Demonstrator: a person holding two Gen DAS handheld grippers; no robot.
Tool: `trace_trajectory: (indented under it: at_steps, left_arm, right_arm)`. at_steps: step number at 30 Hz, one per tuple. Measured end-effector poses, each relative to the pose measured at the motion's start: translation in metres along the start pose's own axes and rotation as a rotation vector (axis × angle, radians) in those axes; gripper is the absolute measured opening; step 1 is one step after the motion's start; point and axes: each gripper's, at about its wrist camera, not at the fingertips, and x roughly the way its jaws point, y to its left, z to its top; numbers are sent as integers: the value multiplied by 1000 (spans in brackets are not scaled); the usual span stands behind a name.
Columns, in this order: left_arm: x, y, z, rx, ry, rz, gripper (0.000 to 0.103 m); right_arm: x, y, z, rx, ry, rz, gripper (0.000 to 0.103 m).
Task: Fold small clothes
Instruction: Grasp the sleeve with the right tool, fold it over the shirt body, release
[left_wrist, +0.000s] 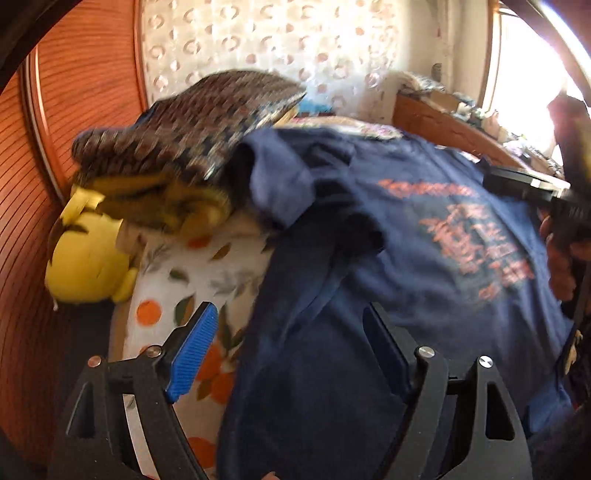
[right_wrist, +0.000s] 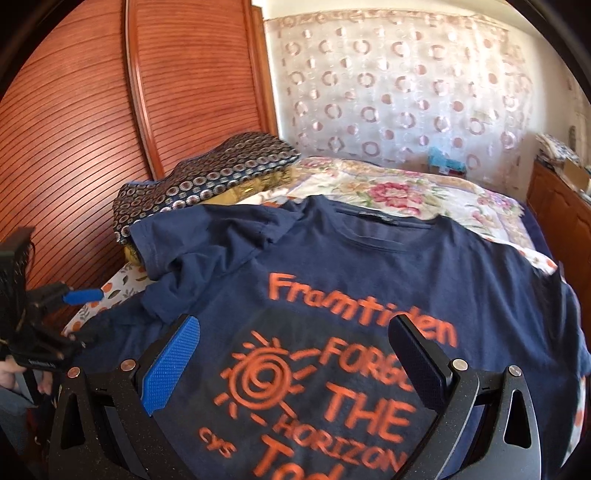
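1. One navy cotton T-shirt with orange printed lettering (right_wrist: 369, 280) lies spread print-up across the bed, filling the centre and lower part of both views.
2. Its one visible sleeve (right_wrist: 199, 240) is bunched at centre left of the right wrist view.
3. The left gripper (left_wrist: 291, 332) has its jaws apart over the shirt's left edge; nothing is between the two blue pads (left_wrist: 192, 350).
4. The right gripper (right_wrist: 295, 354) hangs above the print, its jaws wide apart and empty.
5. One white bedsheet patterned with oranges and leaves (left_wrist: 177, 280) shows at lower left.
6. One floral quilt (right_wrist: 399, 192) lies behind the collar.
7. One dark circle-patterned pillow (right_wrist: 207, 177) sits at upper left.
8. One yellow plush toy (left_wrist: 88, 262) lies at the left edge.
9. Two reddish slatted wooden doors (right_wrist: 192, 81) stand at upper left.
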Motion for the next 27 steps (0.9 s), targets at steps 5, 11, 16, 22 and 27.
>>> trace_trajectory:
  at_steps: [5,11,16,22,27]
  left_arm:
    - [10,4,-10,-1,29,7,81]
    - [5,5,-11,-22,11,0,81]
    - [6,17,-7,-66,-10,-27,81]
    - [9,18,-6,-71,-19,-17,81]
    - [11,13,-5,-50,-11,8,81]
  right_arm:
    - [34,18,25,-19,36,121,96]
    - [81,58,52,-92,84,230,85]
    - [126,82,69,-141,127,252,75]
    - [169,98,77,-183,204,255,43]
    - [173,95,82,-168,191,294,6]
